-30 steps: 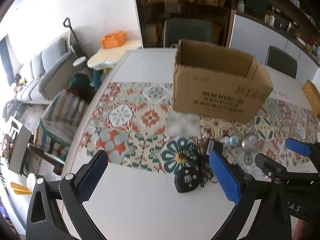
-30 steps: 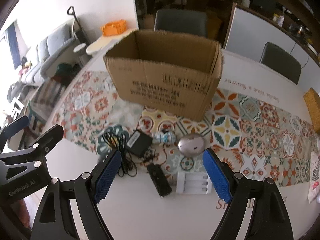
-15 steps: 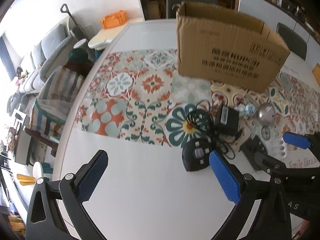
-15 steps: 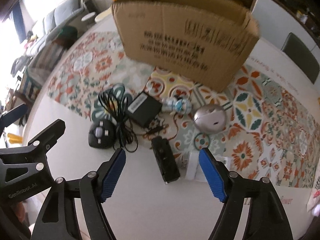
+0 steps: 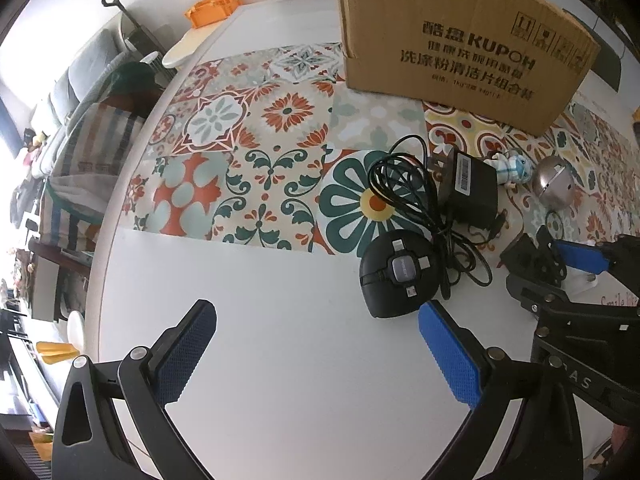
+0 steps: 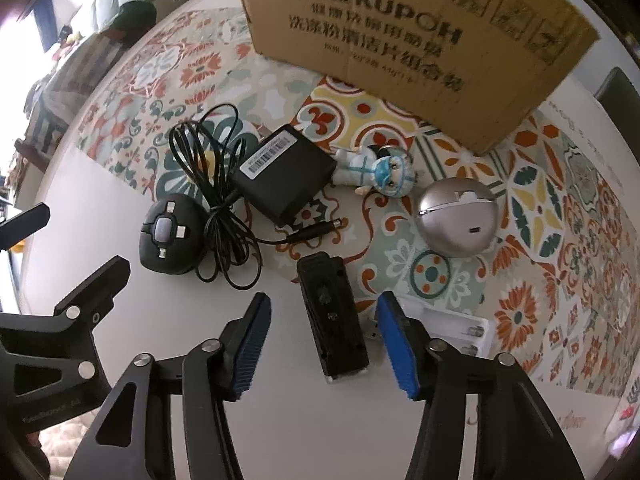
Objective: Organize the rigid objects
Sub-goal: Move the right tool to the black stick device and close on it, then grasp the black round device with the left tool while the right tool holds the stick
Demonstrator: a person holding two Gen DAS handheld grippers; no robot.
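Since the corrugated cardboard box (image 6: 416, 40) is stood open-topped well beyond both tongs, it is judged to be the place meant for the loose items. Ahead of the right gripper (image 6: 322, 350), a matte black power adapter (image 6: 286, 176) with tangled cord, a smooth silver dome (image 6: 458, 218) and a small figurine (image 6: 380, 170) are laid; a slim black rectangular device (image 6: 334, 320) is straddled by its spread fingers, untouched. The left gripper (image 5: 316, 354) is held spread, a rounded black mouse-like gadget (image 5: 400, 274) just beyond its right finger.
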